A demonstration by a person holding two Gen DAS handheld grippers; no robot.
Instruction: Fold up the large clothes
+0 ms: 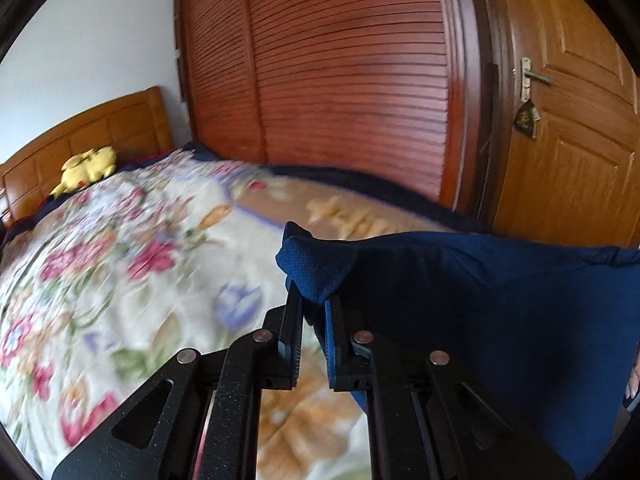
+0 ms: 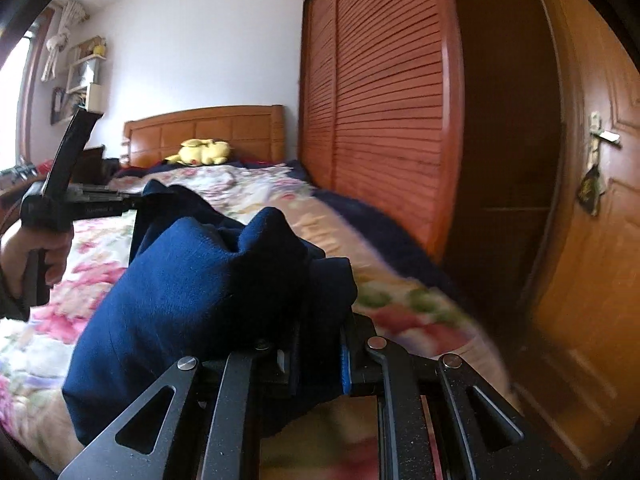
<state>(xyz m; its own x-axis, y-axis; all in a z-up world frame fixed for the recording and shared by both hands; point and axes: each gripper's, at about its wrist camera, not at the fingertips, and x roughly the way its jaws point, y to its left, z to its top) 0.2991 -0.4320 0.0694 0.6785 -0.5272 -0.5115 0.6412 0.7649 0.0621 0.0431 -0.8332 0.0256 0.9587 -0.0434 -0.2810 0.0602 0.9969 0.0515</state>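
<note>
Daylight from a window [image 2: 16, 64] at left lit the room softly; motion blur smeared the floral bedspread [image 1: 120, 264], and fisheye distortion bowed the wardrobe [image 1: 340, 80].

The garment [image 1: 500, 292] hangs above the bed [image 1: 120, 260], stretched between the left gripper [image 1: 314, 300] and the right gripper [image 2: 320, 320]. A plush toy [image 2: 202, 152] lies at the headboard [image 2: 224, 128] behind. The wardrobe [image 1: 340, 80] stands beside the bed, the door [image 1: 572, 120] to its right

We list: a floral bedspread [image 1: 120, 264] across the bed; a yellow plush toy [image 2: 202, 152] against the wooden headboard [image 2: 204, 128]; louvred wardrobe doors [image 1: 340, 80]; a panelled door [image 1: 572, 128] with lever handle [image 1: 534, 76]; wall shelves [image 2: 86, 68].
</note>
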